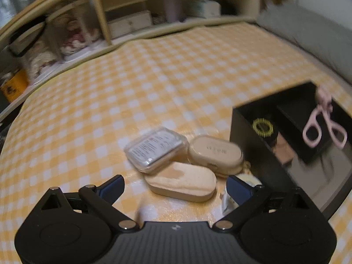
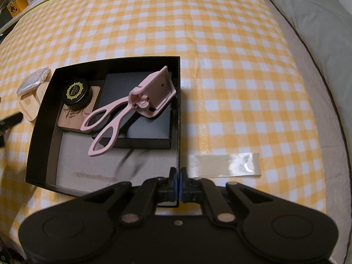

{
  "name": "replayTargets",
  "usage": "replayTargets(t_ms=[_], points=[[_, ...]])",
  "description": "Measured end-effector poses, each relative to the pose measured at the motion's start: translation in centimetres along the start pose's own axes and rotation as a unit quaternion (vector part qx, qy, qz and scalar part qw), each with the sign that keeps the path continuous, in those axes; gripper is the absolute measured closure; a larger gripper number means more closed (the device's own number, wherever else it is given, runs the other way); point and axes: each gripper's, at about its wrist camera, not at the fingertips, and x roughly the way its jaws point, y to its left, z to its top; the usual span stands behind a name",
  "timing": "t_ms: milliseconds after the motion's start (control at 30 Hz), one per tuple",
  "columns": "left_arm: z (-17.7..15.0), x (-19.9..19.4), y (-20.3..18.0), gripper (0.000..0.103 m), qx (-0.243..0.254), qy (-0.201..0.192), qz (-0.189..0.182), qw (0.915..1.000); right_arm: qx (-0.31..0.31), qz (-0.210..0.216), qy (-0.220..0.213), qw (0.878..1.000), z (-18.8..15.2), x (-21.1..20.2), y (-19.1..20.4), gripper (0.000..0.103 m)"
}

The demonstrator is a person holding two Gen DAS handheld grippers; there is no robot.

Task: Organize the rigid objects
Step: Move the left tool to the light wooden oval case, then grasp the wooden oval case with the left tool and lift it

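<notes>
1. Furthest left of the black box (image 2: pixel 110 118), the left gripper (image 1: pixel 173 187) hangs over the checked cloth (image 1: pixel 154 77), claw spread wide, nothing between its blue pads (image 1: pixel 112 188).
2. Just ahead of those pads: a beige oval case (image 1: pixel 182 181), flat on the cloth.
3. Behind it, a clear plastic case (image 1: pixel 155 149) leans across its top, and a second beige case (image 1: pixel 216 155) sits touching the box's left wall.
4. Inside the box, left rear: a round black jar (image 2: pixel 76 91) with a gold ring on its lid, sitting on a pink card (image 2: pixel 74 114).
5. To its right, a pink scissor-handled tool (image 2: pixel 129 107) lies across a flat black case (image 2: pixel 145 129).
6. At the box's right wall, near corner, the right gripper (image 2: pixel 178 176) is clamped tight on the wall's rim.
7. Right of the box, a strip of clear tape (image 2: pixel 224 164) lies on the cloth.
</notes>
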Motion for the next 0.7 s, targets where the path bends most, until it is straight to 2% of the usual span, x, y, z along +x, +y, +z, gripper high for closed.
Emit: replayTargets(t_ms=[100,267,467,633,700], points=[[-0.3,1.1,0.0,0.005,0.007,0.009,-0.009,0.9999,0.000,0.000,0.000,1.000,0.0,0.0,0.0,0.100],[-0.5,2.2,0.8,0.005,-0.013,0.009,-0.034,0.9993,0.000,0.000,0.000,1.000,0.0,0.0,0.0,0.100],[-0.4,3.8,2.0,0.005,-0.030,0.011,-0.048,0.9983,0.001,0.000,0.001,1.000,0.1,0.0,0.0,0.100],[-0.2,4.3,2.1,0.014,-0.029,0.011,-0.061,0.9976,0.006,0.003,0.001,1.000,0.0,0.1,0.0,0.100],[-0.2,4.2,1.9,0.014,-0.025,0.019,-0.074,0.9968,0.006,0.004,0.001,1.000,0.1,0.1,0.0,0.100]])
